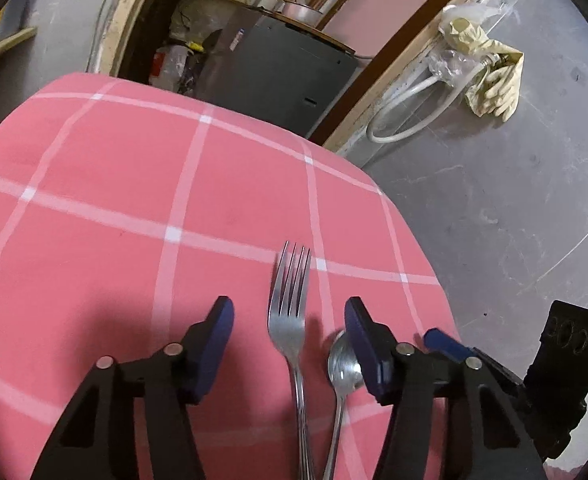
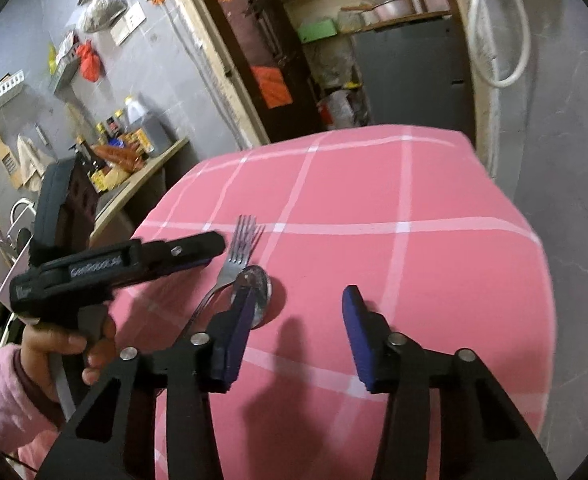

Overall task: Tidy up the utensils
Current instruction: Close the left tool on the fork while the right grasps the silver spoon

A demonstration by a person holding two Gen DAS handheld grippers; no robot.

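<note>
STEP: we grasp fork (image 1: 287, 320) | LEFT: left tongs (image 1: 289, 312) straddle fork, half-wide, pads clear; centre, then close | RIGHT: right tongs (image 2: 300, 312) half-wide, empty, right of fork; spoon (image 2: 259, 280) beside fork on tabletop (image 2: 414, 260)

Glossy metal fork (image 1: 287, 328), matt cloth tablecloth (image 1: 133, 200)

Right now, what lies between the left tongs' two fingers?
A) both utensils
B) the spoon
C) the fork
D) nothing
C: in the left wrist view the fork lies between the left tongs, untouched by either finger, while the spoon sits partly under the right-hand finger.
</note>
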